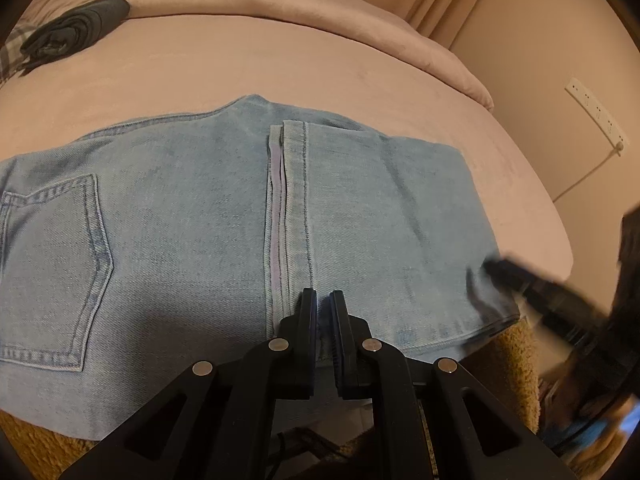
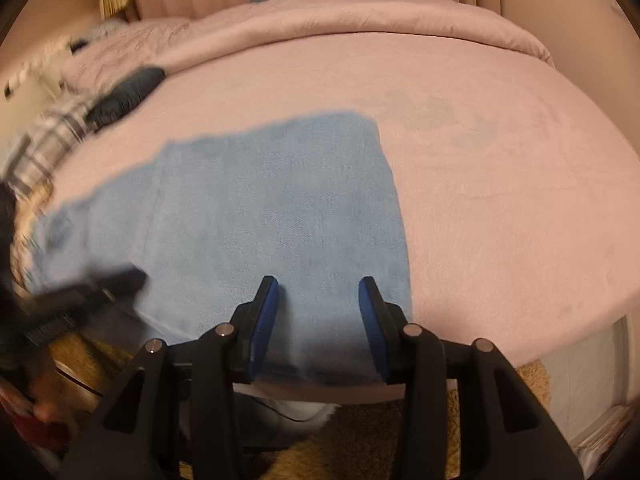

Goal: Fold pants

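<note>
The light blue jeans lie flat on the pink bed, near its front edge, folded over so that a leg hem runs down the middle of the cloth. A back pocket faces up at about 9 o'clock in the left wrist view.

The left hand-held gripper sits at 6 o'clock in its own view, tips over the denim just right of the hem. Its jaws are almost pressed together, with only a thin slit between them. Whether a fold of cloth is caught in that slit cannot be told; denim shows through the gap.

The right hand-held gripper also sits at 6 o'clock of its own view, over the front right corner of the jeans. Its jaws stand spread, blue pads facing each other, and the denim lies between and under them without the pads pressing on it. The right edge of the jeans runs just beside the right finger, from about 12 o'clock down to 5 o'clock of the gripper.

In the left wrist view the right hand-held gripper appears blurred at 3 o'clock, at the jeans' front right corner. In the right wrist view the left hand-held gripper is a dark blur at 9 o'clock.

A dark rolled garment lies well apart at 10 o'clock on the bed, beside a plaid cloth.
</note>
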A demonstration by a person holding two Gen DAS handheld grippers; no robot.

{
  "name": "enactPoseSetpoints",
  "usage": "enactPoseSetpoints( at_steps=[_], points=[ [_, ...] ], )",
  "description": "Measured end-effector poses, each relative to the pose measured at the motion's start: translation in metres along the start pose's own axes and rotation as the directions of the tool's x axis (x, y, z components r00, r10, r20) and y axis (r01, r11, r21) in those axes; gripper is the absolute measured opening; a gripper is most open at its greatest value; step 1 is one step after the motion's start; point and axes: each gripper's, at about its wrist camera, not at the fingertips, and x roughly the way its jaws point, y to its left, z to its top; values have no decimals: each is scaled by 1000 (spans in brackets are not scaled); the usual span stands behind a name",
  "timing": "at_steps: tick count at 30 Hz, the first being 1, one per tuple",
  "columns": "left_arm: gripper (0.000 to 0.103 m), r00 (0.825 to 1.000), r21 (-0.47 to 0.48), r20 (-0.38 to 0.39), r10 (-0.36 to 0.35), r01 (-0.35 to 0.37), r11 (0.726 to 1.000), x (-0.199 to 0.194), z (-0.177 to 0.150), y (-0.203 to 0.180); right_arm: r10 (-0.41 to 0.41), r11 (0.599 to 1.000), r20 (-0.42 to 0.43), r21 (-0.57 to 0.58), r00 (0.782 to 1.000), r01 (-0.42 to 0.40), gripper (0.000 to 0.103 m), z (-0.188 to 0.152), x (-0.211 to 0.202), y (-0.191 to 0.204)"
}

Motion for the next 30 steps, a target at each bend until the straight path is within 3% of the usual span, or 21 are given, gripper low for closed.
enactPoseSetpoints(
  at_steps=[2,5,8,11,13,22,25,30],
  points=[
    [11,1000,2,3,4,-4,1000,-1,-2,1,24,1000,55,-12,998,-23,40,20,-9,0],
    [11,1000,1,10,7,-7,1000,-1,-3,-1,-31,997,73,-65,997,36,41,47,0,3],
    [11,1000,0,16,11,-11,1000,0,-6,-4,-6,999,10,-39,1000,6,33,70,31,-1],
    [11,1000,4,20,18,-18,1000,-1,-9,-5,-57,997,-55,-49,997,54,32,82,66,-2],
    [11,1000,8,23,22,-22,1000,-1,-9,-7,-48,998,-86,-38,995,44,32,83,82,-3],
    [11,1000,-6,21,18,-17,1000,-2,-7,-7,-69,996,-35,-59,997,66,32,73,76,-2],
    [11,1000,-13,19,15,-14,1000,-2,-7,-7,-91,994,-51,-63,995,87,34,68,60,5],
    [11,1000,-34,15,-3,3,999,-1,-7,-4,-23,998,-48,-52,999,20,34,40,27,2]
  ],
)
